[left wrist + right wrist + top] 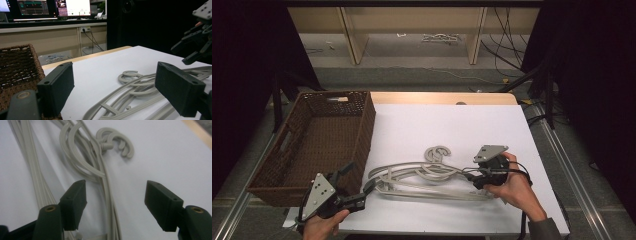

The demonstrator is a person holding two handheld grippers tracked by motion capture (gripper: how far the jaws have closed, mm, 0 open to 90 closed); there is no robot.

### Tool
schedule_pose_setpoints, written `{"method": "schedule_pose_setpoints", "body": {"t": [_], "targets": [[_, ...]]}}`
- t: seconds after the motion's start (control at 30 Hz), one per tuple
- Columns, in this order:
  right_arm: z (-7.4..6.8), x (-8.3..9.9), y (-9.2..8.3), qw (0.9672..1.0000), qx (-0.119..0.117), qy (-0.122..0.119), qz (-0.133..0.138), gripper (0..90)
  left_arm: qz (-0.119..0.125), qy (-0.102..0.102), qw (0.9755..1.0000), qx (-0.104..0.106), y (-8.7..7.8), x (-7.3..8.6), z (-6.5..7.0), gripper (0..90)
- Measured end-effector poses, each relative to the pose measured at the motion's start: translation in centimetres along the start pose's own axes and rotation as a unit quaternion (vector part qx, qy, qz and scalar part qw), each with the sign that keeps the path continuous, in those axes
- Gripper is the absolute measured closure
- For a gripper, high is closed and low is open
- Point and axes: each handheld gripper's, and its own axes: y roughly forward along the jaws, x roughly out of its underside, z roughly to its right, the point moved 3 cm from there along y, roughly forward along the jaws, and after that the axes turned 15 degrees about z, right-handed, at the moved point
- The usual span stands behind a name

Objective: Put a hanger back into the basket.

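A stack of grey plastic hangers [422, 175] lies flat on the white table, hooks [438, 152] pointing away from me. My left gripper [357, 185] is open at the stack's left end, low over the table. In the left gripper view its jaws stand wide apart, with the hangers [130, 87] just ahead of them. My right gripper [471, 176] is open at the stack's right end. In the right gripper view its jaws straddle a hanger arm [100, 170] without touching it, and the hooks [115, 140] lie beyond.
A brown wicker basket [364, 135] stands at the table's left, right beside my left gripper, and its rim [20, 65] appears in the left gripper view. The white tabletop [452, 125] stretches behind the hangers. Shelving and cables lie on the floor beyond the table.
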Motion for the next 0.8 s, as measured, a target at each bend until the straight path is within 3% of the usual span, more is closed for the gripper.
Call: {"method": "schedule_pose_setpoints", "body": {"t": [0.2, 0.27, 0.53, 0.8], "targets": [[0.1, 0.2, 1.6, 0.9986, -0.028, -0.005, -0.045, 42.0, -0.002, 0.001, 1.0, 0.003, 0.1, 0.0, 0.0, 15.7], [0.2, 0.1, 2.1, 0.9981, -0.024, -0.009, -0.057, 44.0, -0.001, 0.001, 1.0, 0.005, 0.0, 0.0, 0.0, 15.7], [0.6, -0.2, 4.2, 0.9946, -0.046, -0.006, -0.093, 51.6, -0.001, 0.001, 1.0, 0.006, 0.0, 0.0, 0.0, 15.7], [0.9, 0.2, 5.3, 0.9918, -0.068, -0.002, -0.109, 58.8, -0.002, -0.003, 1.0, 0.005, 0.0, 0.0, 0.0, 15.7]]}}
